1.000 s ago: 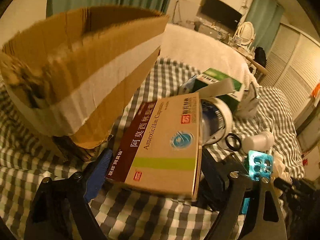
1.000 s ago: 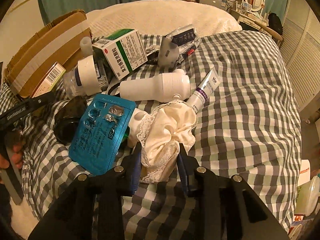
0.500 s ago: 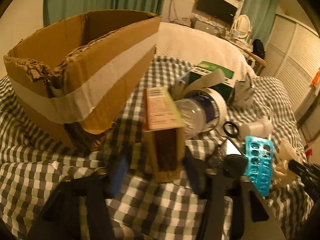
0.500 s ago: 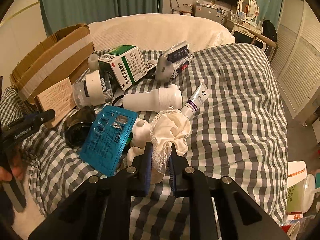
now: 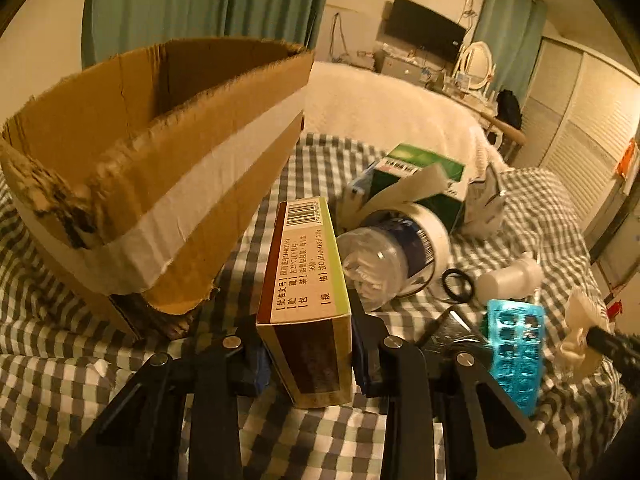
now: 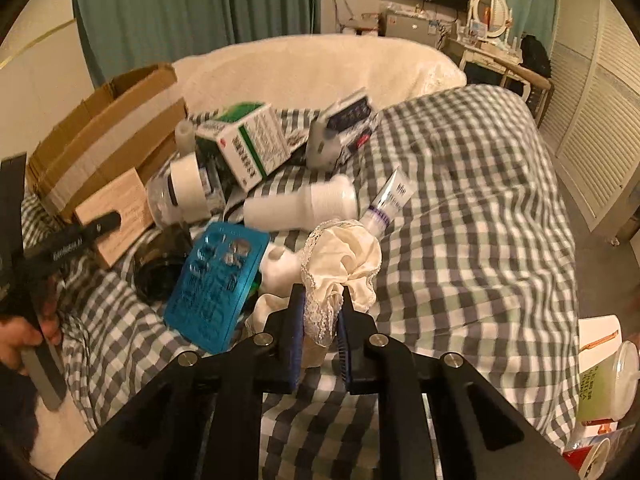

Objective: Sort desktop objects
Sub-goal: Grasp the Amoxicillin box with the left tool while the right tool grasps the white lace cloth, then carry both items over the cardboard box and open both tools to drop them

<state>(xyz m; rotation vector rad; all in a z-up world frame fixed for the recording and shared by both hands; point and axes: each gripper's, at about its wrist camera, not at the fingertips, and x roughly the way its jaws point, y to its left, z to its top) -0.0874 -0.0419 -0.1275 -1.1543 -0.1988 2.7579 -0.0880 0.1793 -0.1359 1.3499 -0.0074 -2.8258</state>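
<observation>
At lower centre of the left wrist view, the medicine box (image 5: 308, 312) stands on its narrow edge, barcode end pointing away, pinched on both sides by the left gripper (image 5: 310, 356) whose fingers (image 5: 362, 354) are closed to the box's width. The cardboard carton (image 5: 160, 184), open-topped and banded with white tape, fills the upper left of that frame, just beside the box. To the right of the box lies a clear plastic bottle (image 5: 384, 256) on its side, with a green box (image 5: 420, 176) behind it.

In the right wrist view, the cream lace cloth (image 6: 340, 268) sits at centre, its lower fold squeezed between the nearly closed fingers (image 6: 294, 336) of the right gripper (image 6: 322, 336). A blue blister pack (image 6: 216, 288) lies tilted just left of it, a white bottle (image 6: 300, 208) and a tube (image 6: 388, 204) above. All rest on the checked bed cover (image 6: 472, 216).
</observation>
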